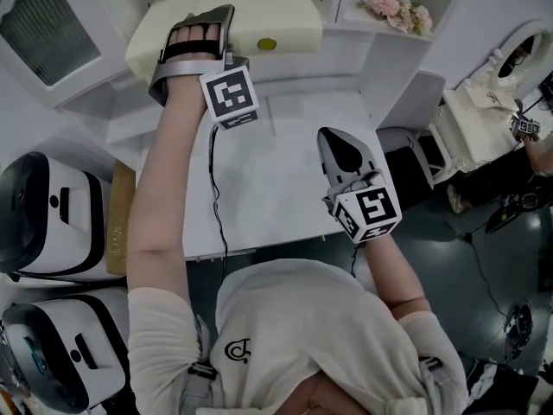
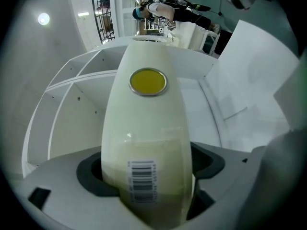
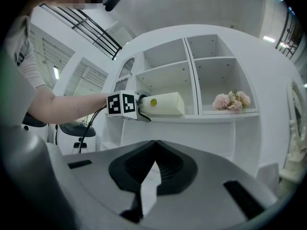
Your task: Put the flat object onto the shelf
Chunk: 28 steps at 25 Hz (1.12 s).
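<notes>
The flat object is a cream slab with a yellow round spot and a barcode label. It lies on the white shelf, in the left compartment of the row, as the right gripper view shows. My left gripper reaches level to its near end, and the slab sits between the jaws. A dark gap shows beside the right pad, so the jaws look open around it. My right gripper hangs lower over the white table, shut and empty.
Pink flowers stand in the shelf compartment to the right. White machines and a cardboard box are at the table's left. A cream bag sits at the right.
</notes>
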Each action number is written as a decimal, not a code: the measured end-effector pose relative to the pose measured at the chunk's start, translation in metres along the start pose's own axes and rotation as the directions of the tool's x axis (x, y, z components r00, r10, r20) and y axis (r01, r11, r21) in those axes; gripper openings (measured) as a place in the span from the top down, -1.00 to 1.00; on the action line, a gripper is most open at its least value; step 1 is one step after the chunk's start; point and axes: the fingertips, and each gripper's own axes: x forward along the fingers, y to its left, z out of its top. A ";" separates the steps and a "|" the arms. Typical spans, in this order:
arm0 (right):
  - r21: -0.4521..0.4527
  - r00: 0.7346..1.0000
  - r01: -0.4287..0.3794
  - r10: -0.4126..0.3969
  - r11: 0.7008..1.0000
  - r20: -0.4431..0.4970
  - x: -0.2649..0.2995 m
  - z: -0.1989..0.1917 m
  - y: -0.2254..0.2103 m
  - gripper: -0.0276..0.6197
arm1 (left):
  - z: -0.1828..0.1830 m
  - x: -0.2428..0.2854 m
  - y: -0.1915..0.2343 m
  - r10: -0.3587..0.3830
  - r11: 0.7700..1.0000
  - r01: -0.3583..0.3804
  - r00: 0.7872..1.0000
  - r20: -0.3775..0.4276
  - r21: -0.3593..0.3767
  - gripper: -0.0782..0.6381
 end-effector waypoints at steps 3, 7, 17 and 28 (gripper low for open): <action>-0.012 1.000 0.003 -0.003 1.000 -0.008 0.008 -0.004 -0.003 0.89 | -0.001 0.013 -0.004 -0.029 1.000 0.029 1.000 0.000 -0.002 -0.46; -0.035 1.000 0.006 -0.006 0.999 -0.011 0.019 -0.006 -0.005 0.89 | -0.005 0.031 -0.006 -0.052 0.999 0.052 0.999 -0.013 0.012 -0.54; -0.046 1.000 0.011 -0.012 0.999 -0.021 0.041 -0.012 -0.018 0.89 | -0.013 0.068 -0.008 -0.087 0.996 0.088 0.996 -0.027 0.021 -0.58; -0.036 0.999 -0.009 0.007 0.999 -0.040 0.058 -0.017 -0.020 0.89 | -0.021 0.089 -0.010 -0.092 0.995 0.095 0.992 -0.091 0.026 -0.68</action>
